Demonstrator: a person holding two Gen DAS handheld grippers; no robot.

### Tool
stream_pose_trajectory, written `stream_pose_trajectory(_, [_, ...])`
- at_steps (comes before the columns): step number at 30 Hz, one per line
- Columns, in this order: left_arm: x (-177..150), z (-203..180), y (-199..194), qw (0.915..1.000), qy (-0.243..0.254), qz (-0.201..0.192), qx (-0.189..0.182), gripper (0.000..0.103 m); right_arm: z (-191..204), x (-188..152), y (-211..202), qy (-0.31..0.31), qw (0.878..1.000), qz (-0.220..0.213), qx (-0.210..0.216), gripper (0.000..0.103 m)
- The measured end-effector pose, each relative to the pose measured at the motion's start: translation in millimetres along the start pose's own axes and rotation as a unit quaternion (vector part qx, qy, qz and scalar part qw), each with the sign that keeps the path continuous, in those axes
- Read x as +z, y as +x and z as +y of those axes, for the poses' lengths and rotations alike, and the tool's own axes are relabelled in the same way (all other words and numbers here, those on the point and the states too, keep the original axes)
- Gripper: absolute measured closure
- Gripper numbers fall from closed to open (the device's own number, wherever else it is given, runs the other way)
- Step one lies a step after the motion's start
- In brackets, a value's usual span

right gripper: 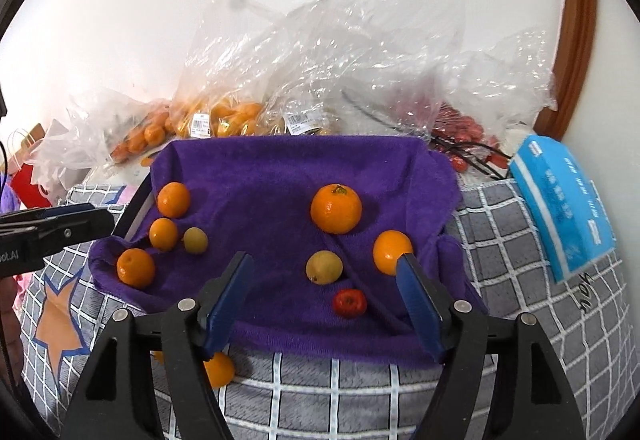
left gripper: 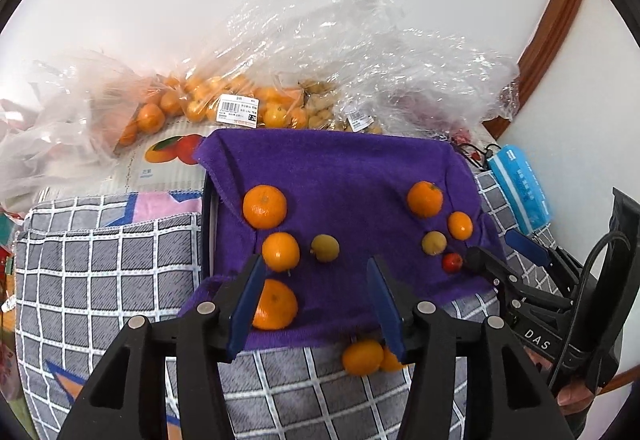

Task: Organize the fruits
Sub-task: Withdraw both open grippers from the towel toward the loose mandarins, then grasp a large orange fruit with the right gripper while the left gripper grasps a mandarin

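A purple towel (left gripper: 344, 176) (right gripper: 280, 176) carries loose fruit. On its left side lie three oranges (left gripper: 265, 206) (right gripper: 173, 199) and a yellow-green fruit (left gripper: 325, 247) (right gripper: 195, 239). On its right side lie two oranges (left gripper: 425, 198) (right gripper: 336, 208), a yellow-green fruit (left gripper: 434, 242) (right gripper: 324, 267) and a small red tomato (left gripper: 452, 262) (right gripper: 349, 302). My left gripper (left gripper: 316, 268) is open and empty over the towel's near left. My right gripper (right gripper: 326, 264) is open and empty above the yellow fruit and tomato; it also shows in the left wrist view (left gripper: 500, 252).
Clear plastic bags of oranges (left gripper: 192, 100) (right gripper: 224, 116) and red fruit (right gripper: 460, 128) lie behind the towel by the white wall. A blue tissue pack (left gripper: 520, 188) (right gripper: 560, 200) lies at the right. Oranges (left gripper: 362, 357) (right gripper: 218, 368) sit on the grey checked cloth (left gripper: 100, 272) (right gripper: 520, 240) before the towel.
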State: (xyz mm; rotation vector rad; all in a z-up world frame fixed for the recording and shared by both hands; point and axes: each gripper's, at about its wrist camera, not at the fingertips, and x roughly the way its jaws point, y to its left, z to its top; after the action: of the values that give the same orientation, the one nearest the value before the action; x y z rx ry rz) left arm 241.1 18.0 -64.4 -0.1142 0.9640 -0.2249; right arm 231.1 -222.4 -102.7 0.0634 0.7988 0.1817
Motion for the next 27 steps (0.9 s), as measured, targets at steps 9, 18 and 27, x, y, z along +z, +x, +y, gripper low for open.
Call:
stream_pose_trajectory(9, [-24.0,5.7,-22.5,0.9999,-0.004,-0.011,0.001,0.051,4.8,-14.0,-28.8,0.008,1.000,-0.011,-0.014,0.029])
stream_pose_trajectory(18, [-51.9,22.4,-34.6,0.9996,-0.016,-0.017,0.017,0.049,27.5,-37.4,-33.3,-0.009,1.000,-0.004,-0.004,0.029])
stream_pose_trajectory(27, [-74.4,48.8,-30.3,0.9989,-0.040,-0.009,0.023,0.047,55.2,-64.8,-15.5,-0.033,0.999,0.026,0.017,0.036])
